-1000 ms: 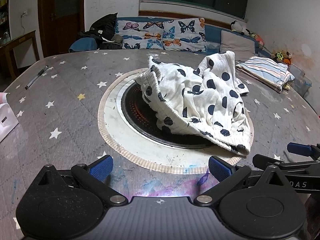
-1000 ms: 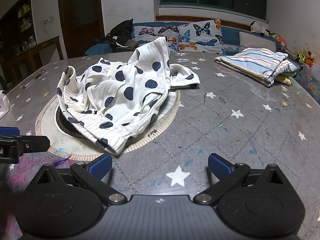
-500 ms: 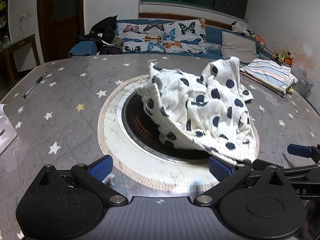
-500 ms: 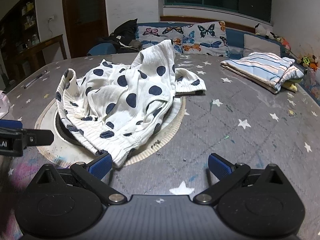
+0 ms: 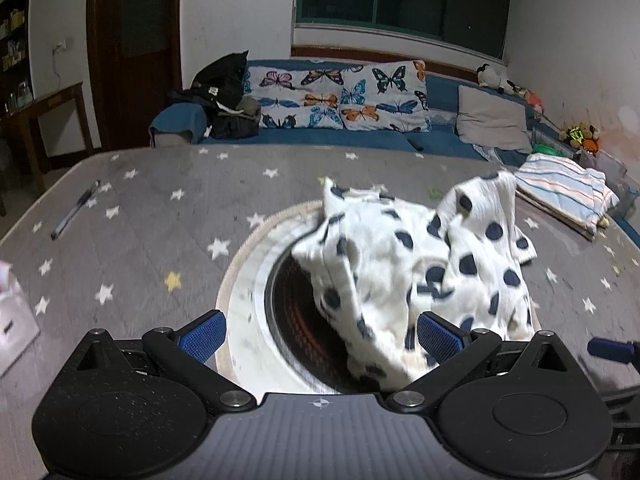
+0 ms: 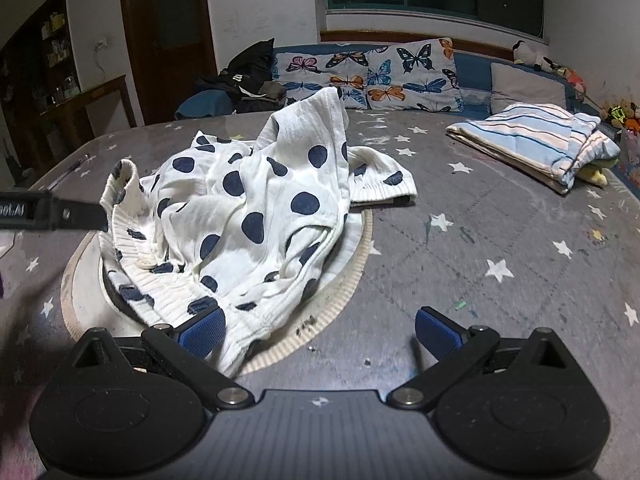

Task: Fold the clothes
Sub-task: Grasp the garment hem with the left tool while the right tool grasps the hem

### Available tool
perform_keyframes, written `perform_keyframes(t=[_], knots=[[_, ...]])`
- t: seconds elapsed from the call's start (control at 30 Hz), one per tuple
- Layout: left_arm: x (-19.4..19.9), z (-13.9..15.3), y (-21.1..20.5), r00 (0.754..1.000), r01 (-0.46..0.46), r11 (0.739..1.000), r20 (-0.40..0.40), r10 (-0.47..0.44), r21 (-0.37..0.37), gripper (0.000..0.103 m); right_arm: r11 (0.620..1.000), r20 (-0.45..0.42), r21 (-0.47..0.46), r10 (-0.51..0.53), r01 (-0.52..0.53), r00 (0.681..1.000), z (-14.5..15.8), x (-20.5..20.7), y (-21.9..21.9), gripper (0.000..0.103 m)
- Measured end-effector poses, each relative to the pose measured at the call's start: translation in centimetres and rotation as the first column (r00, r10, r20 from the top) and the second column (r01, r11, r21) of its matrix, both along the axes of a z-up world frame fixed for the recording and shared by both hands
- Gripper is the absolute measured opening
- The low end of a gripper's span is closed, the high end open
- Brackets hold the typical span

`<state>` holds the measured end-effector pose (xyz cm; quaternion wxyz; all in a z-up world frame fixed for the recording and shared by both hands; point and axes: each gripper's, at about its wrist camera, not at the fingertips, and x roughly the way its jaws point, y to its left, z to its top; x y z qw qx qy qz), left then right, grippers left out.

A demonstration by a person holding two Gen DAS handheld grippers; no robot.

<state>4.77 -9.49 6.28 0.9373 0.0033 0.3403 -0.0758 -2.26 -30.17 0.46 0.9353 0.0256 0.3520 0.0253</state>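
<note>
A crumpled white garment with dark blue polka dots (image 5: 416, 264) (image 6: 248, 216) lies heaped over the round recessed burner in the middle of the star-patterned table. My left gripper (image 5: 320, 334) is open, its right pad close to the garment's near hem. My right gripper (image 6: 318, 330) is open too, and its left pad sits right at the garment's ribbed near edge. Nothing is held between either pair of fingers. The left gripper's finger (image 6: 52, 212) shows at the left edge of the right wrist view.
A folded striped cloth (image 6: 536, 144) (image 5: 564, 192) lies at the table's far right. A pen (image 5: 74, 210) rests at the far left, a white box (image 5: 12, 320) at the near left. The burner ring (image 5: 256, 288) sits under the garment. A sofa with butterfly cushions (image 5: 336, 100) stands behind.
Both grippers have moved forward, closer to the garment, which now fills more of each view. The garment itself has not visibly been moved. Both stay open.
</note>
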Motion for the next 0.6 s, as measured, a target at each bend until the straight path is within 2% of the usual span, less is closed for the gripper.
perform_keyframes(t=[0.17, 0.37, 0.57, 0.6], knots=[[1.8, 0.4, -0.5, 1.000, 0.011, 1.000, 0.015, -0.011, 0.012, 0.102, 1.000, -0.014, 0.025, 0.013, -0.012, 1.000, -0.2, 1.1, 0.0, 0.098], [3.8, 0.5, -1.0, 0.999, 0.028, 0.999, 0.020, -0.028, 0.025, 0.091, 0.998, -0.025, 0.056, 0.033, -0.032, 0.999, -0.4, 2.3, 0.0, 0.094], [5.2, 0.1, -1.0, 0.999, 0.047, 0.999, 0.005, -0.047, 0.023, 0.065, 0.996, -0.023, 0.071, 0.050, -0.048, 0.998, -0.5, 3.1, 0.1, 0.087], [5.4, 0.1, -0.9, 0.999, 0.051, 0.999, 0.000, -0.051, 0.018, 0.056, 0.996, -0.022, 0.072, 0.053, -0.051, 0.998, -0.4, 3.2, 0.1, 0.085]])
